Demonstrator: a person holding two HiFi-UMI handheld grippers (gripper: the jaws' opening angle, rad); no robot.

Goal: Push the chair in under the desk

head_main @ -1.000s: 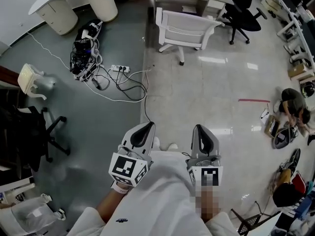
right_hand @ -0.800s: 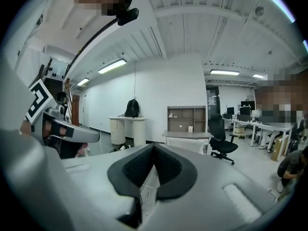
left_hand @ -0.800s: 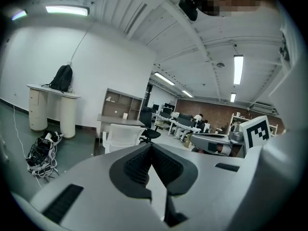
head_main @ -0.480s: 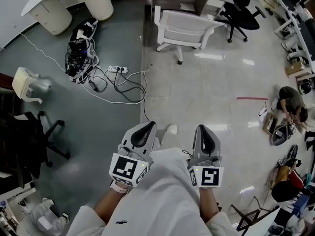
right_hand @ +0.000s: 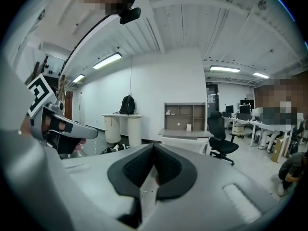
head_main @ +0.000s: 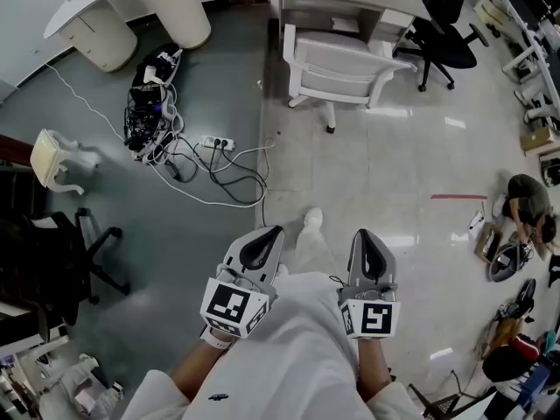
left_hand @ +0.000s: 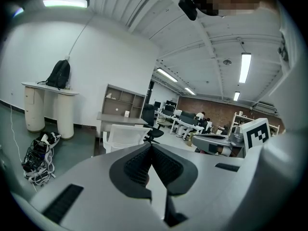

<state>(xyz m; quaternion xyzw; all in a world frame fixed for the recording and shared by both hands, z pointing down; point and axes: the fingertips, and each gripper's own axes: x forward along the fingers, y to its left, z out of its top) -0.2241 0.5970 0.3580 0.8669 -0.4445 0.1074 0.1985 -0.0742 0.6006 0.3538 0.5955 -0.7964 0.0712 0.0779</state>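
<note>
A white swivel chair [head_main: 337, 64] stands on the pale floor with its seat turned toward the grey desk [head_main: 337, 5] behind it, its back facing me. My left gripper [head_main: 272, 231] and right gripper [head_main: 363, 233] are side by side in front of my body, both shut and empty, well short of the chair. In the left gripper view the chair [left_hand: 126, 134] shows just above the shut left gripper [left_hand: 150, 146], with the desk [left_hand: 115, 117] behind. The right gripper view has the chair's back [right_hand: 185, 144] just over the shut right gripper [right_hand: 154, 147].
A tangle of cables and a power strip [head_main: 157, 116] lies on the grey floor at left. A black office chair [head_main: 442, 26] stands right of the desk, another black chair [head_main: 52, 252] at far left. A person [head_main: 527, 201] crouches at right among bags. A white curved counter [head_main: 122, 7] is at the back left.
Both grippers and I have moved forward toward the chair, which now lies a little nearer in the head view. A foot has stepped out ahead. Jaws have stayed shut.
</note>
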